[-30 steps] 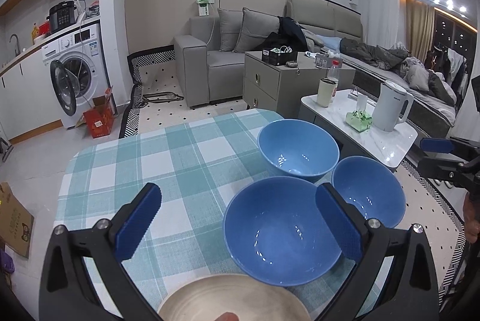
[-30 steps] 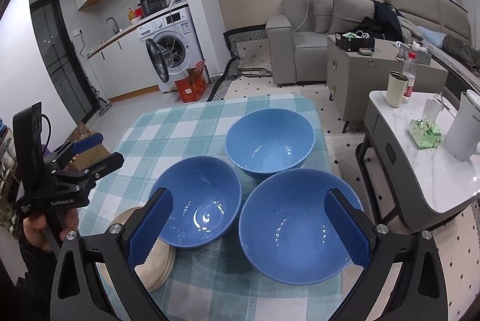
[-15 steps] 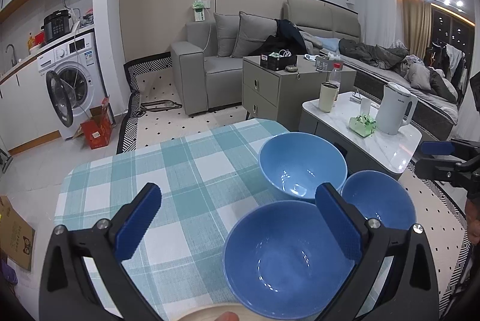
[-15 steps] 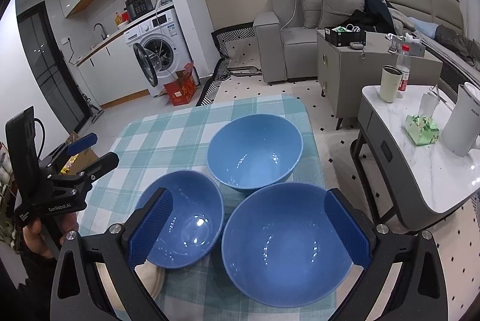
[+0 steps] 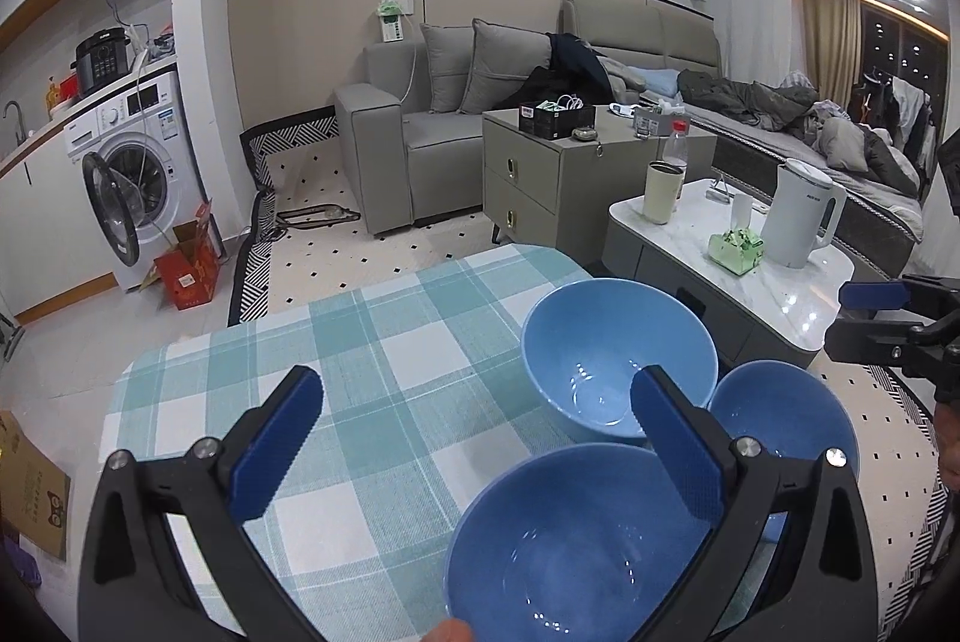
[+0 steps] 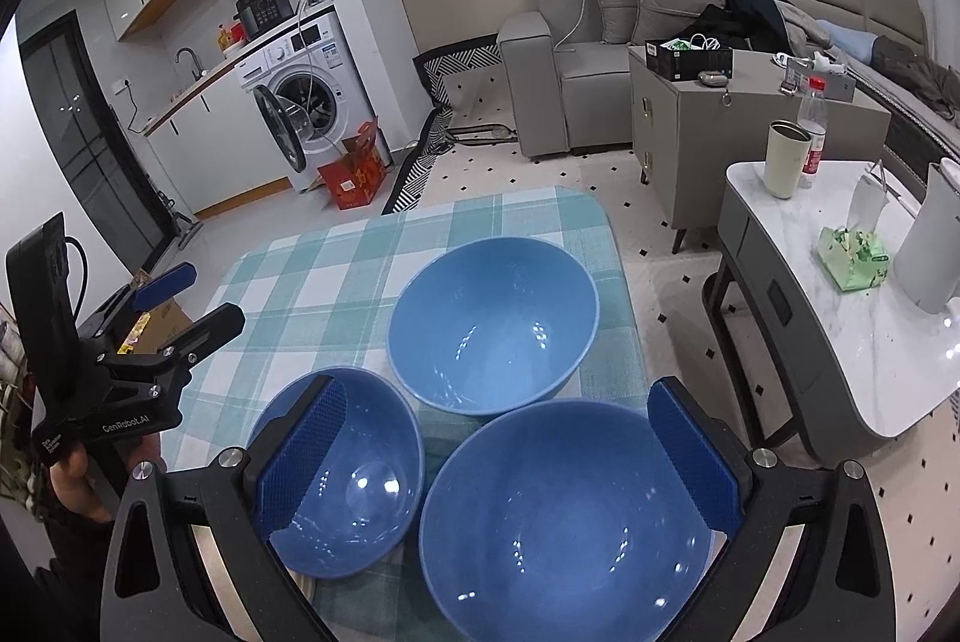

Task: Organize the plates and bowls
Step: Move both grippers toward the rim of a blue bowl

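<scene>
**Three bowls at the table's right edge**

Three glossy blue bowls — far (image 6: 493, 321), left (image 6: 345, 468), near (image 6: 564, 516) — cluster rim to rim on the teal checked tablecloth (image 5: 384, 378), whose left half lies bare. Left gripper (image 5: 474, 456) and right gripper (image 6: 498, 456) hover spread, holding nothing.

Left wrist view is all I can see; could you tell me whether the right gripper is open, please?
Observer: Yes, the right gripper is open and holds nothing; the large bowl lies between its fingers in its own view.
Operator: Thank you. Is that bowl empty? My finger hides most of it.
Observer: It is empty.
Operator: And where does my gripper sit?
Observer: The left gripper hangs by the left edge of the checked table.
</scene>
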Tool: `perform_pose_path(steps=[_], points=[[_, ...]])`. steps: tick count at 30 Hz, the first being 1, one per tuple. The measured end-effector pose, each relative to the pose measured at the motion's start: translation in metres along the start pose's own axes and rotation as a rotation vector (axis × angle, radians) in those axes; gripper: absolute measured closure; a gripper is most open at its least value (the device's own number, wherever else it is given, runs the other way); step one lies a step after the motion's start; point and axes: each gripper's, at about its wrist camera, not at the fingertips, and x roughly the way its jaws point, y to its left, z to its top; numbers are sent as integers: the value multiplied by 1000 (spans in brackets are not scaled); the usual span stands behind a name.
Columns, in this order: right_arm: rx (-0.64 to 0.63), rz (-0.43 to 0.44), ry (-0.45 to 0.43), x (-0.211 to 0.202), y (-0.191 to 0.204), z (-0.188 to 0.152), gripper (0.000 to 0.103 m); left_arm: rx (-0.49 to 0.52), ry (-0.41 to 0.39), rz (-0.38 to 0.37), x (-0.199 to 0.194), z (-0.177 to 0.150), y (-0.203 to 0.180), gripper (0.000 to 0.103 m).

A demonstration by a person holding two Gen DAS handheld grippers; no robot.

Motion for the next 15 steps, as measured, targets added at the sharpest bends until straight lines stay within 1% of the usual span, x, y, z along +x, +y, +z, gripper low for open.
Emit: perform_pose_path(steps=[4, 6, 11, 15], points=[[-1, -12, -1, 9, -4, 5, 1, 3, 32, -25, 14, 4, -2, 0], [-3, -35, 0, 13, -5, 7, 1, 7, 46, -32, 21, 6, -4, 0], [-20, -21, 5, 23, -5, 10, 1, 22, 77, -36, 37, 10, -9, 0], [-28, -19, 20, 33, -7, 12, 1, 33, 78, -39, 43, 11, -11, 0]])
